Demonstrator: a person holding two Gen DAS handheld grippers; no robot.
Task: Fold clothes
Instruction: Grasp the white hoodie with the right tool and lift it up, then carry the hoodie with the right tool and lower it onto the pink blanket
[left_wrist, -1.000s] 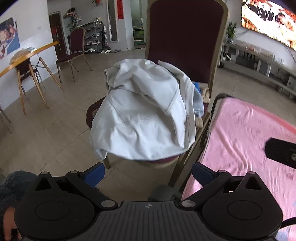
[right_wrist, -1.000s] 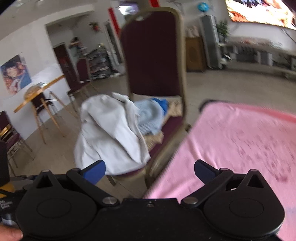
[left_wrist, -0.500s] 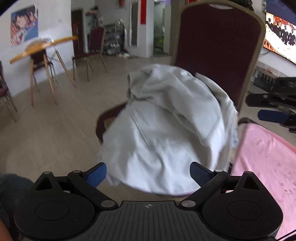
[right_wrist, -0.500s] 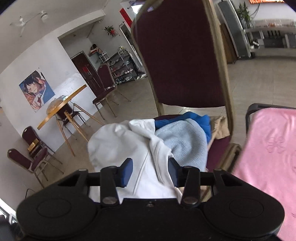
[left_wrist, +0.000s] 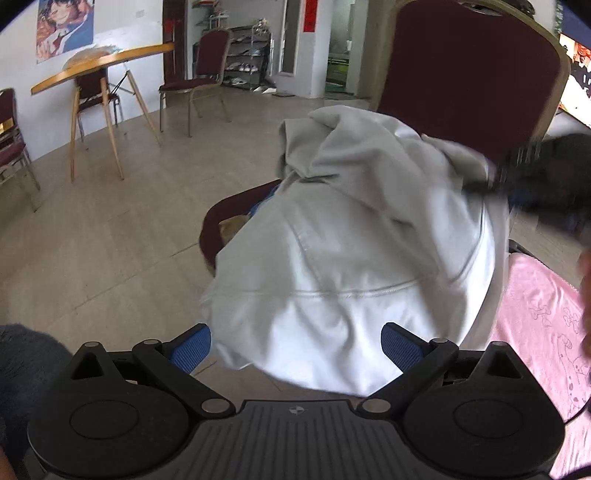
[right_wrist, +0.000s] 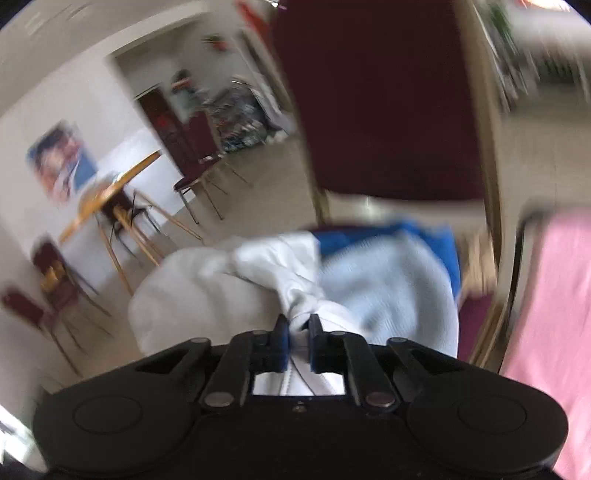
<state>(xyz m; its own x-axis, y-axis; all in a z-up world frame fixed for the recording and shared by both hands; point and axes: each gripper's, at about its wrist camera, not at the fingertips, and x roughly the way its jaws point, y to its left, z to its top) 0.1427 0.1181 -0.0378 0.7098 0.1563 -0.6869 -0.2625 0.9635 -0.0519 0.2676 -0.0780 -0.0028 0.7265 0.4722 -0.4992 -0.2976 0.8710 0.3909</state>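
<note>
I count three garments heaped on one dark red chair: a white hoodie on top, a pale blue knit under it, and a bright blue piece at the back; there may be more beneath, I cannot tell. My right tongs have just closed and now pinch a bunched fold of the hoodie on its far right side. My left tongs stand spread wide at the hoodie's near hem, which hangs over the seat's front edge, and the pads are not pressing it. A pink cloth lies just right of the chair. To the left the floor is open as far as a wooden desk and three more chairs by the wall.
</note>
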